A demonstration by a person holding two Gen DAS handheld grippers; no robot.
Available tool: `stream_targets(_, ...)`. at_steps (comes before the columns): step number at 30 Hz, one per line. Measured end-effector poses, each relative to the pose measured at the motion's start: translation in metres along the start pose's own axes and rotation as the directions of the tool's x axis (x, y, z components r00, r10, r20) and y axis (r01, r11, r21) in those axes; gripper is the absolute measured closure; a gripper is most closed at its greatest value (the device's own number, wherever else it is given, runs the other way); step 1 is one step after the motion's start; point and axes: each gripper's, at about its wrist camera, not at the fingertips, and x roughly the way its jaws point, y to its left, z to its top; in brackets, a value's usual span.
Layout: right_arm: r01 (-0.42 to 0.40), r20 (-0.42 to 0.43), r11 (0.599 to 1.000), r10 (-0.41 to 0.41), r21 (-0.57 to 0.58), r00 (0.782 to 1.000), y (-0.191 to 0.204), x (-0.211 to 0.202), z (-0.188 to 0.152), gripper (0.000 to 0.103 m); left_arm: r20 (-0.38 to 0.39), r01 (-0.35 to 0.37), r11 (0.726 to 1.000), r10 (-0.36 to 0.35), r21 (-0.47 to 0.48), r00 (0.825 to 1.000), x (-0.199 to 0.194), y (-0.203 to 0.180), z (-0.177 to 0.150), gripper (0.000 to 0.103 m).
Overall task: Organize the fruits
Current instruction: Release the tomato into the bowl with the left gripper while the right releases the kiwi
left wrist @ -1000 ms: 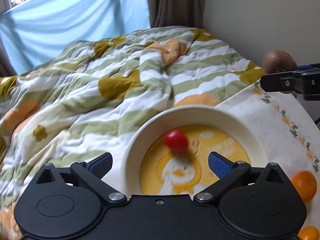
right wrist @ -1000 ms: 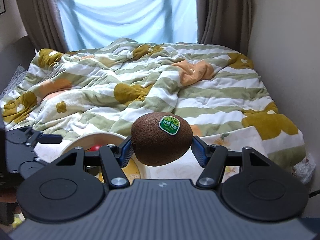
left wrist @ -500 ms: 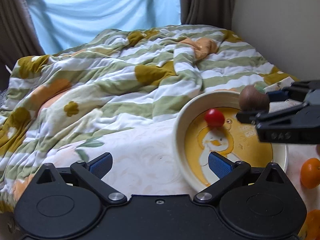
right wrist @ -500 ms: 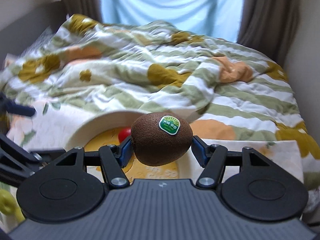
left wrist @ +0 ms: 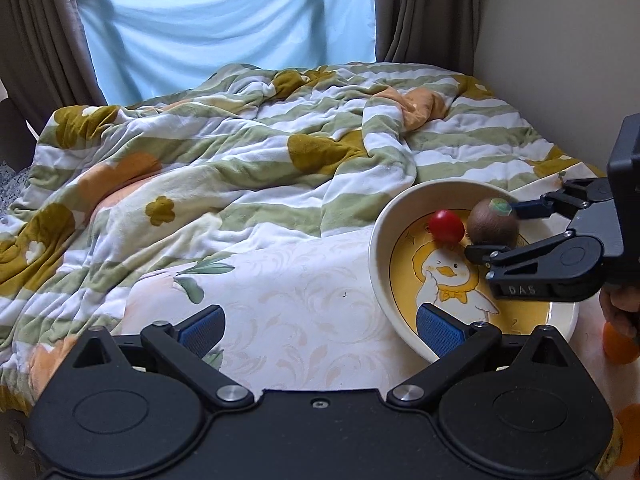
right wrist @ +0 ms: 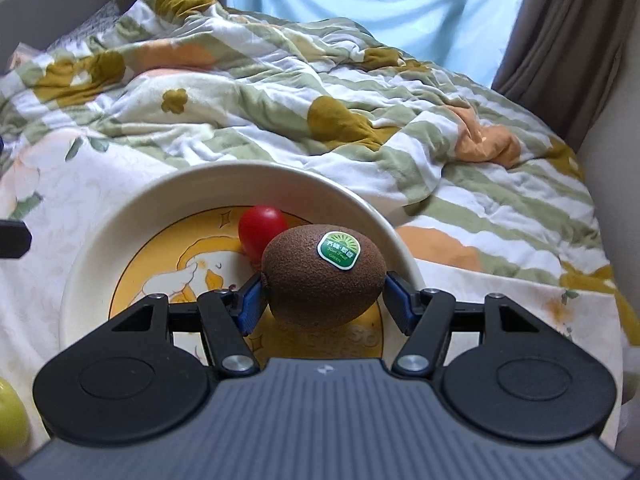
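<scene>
A brown kiwi (right wrist: 324,280) with a green sticker sits between the blue pads of my right gripper (right wrist: 324,300), which is shut on it. The kiwi hangs low inside a cream bowl (right wrist: 120,216) with a yellow duck picture, just beside a red cherry tomato (right wrist: 260,228) that lies in the bowl. The left wrist view shows the same bowl (left wrist: 380,248), tomato (left wrist: 447,227) and kiwi (left wrist: 492,224), with the right gripper (left wrist: 496,230) reaching in from the right. My left gripper (left wrist: 320,324) is open and empty, over the floral cloth at the bowl's near left rim.
An orange (left wrist: 618,344) lies right of the bowl, below a person's hand (left wrist: 618,304), and another orange (left wrist: 628,420) lies nearer. A green fruit (right wrist: 10,416) shows at the lower left. A rumpled striped quilt (left wrist: 240,168) covers the bed behind, and a wall (left wrist: 560,40) bounds the right side.
My right gripper has come down with the kiwi, from beside the bowl to low inside it. My left gripper has drawn back to the left, so the bowl now lies at its right.
</scene>
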Motion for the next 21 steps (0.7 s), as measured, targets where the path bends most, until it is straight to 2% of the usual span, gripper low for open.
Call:
stream_targets(1,0.003,0.003,1.0,-0.003,-0.013,1.0,0.002,-0.001,0.0,0.023,0.002,-0.002,1.0,0.002,-0.002,1.0,-0.002,0.0,0.0,0.0)
stream_targets(2,0.014,0.02,0.999,-0.013,-0.03,1.0,0.006,-0.005,-0.001,0.014,0.006,-0.005,1.0,0.005,-0.003,1.0,-0.004,0.001,-0.002,0.0)
stream_targets(3,0.032,0.04,0.998,-0.03,-0.045,0.999,0.008,-0.011,-0.002,0.0,0.012,-0.007,1.0,0.007,-0.006,1.0,-0.006,0.001,-0.003,0.0)
stream_targets(5,0.06,0.081,0.997,-0.056,-0.045,0.995,0.009,-0.023,-0.005,0.0,0.022,-0.01,1.0,0.01,-0.011,1.0,-0.011,0.001,-0.004,0.0)
stream_targets(15,0.035,0.064,0.996,-0.041,0.084,0.997,-0.011,-0.066,-0.002,0.0,0.083,-0.019,0.998,0.025,-0.068,0.996,-0.052,-0.006,-0.005,0.0)
stream_targets(21,0.011,0.083,0.991,-0.022,0.131,0.996,-0.019,-0.112,-0.004,0.0,0.137,-0.039,0.995,0.051,-0.088,0.989,-0.091,-0.016,-0.008,0.0)
